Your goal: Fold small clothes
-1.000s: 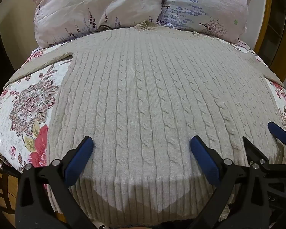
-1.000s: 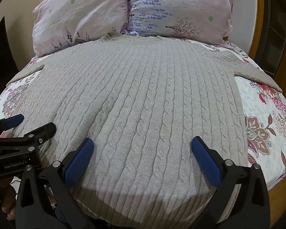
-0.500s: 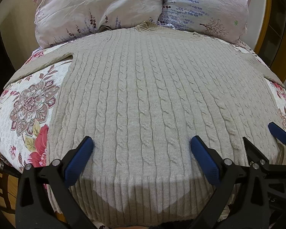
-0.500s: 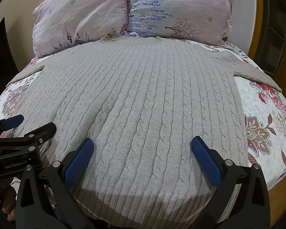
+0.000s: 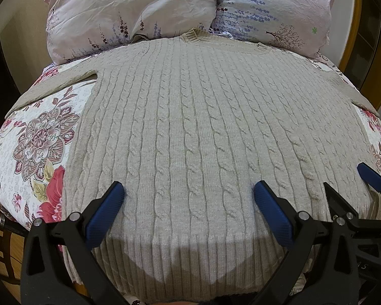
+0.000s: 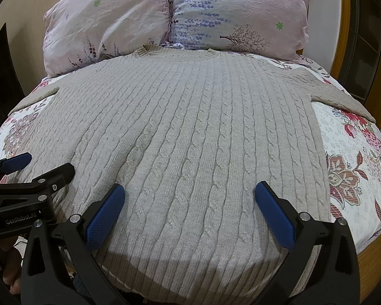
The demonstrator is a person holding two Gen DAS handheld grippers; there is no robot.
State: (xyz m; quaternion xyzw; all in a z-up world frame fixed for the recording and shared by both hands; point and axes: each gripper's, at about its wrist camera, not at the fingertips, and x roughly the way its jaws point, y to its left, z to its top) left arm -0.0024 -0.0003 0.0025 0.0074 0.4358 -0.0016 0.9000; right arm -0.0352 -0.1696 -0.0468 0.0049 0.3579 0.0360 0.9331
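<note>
A beige cable-knit sweater [image 5: 190, 132] lies flat and spread out on the bed, collar at the far end by the pillows, sleeves out to both sides. It also fills the right wrist view [image 6: 190, 139]. My left gripper [image 5: 189, 198] is open and empty, above the sweater's hem at its left half. My right gripper [image 6: 189, 199] is open and empty, above the hem at its right half. Each gripper shows at the edge of the other's view: the right gripper [image 5: 343, 180], the left gripper [image 6: 45, 167].
Two pink floral pillows [image 5: 129, 12] [image 6: 238, 12] stand at the head of the bed. A floral bedsheet [image 5: 30, 147] shows on both sides of the sweater. A wooden bed frame [image 6: 373, 254] edges the right side.
</note>
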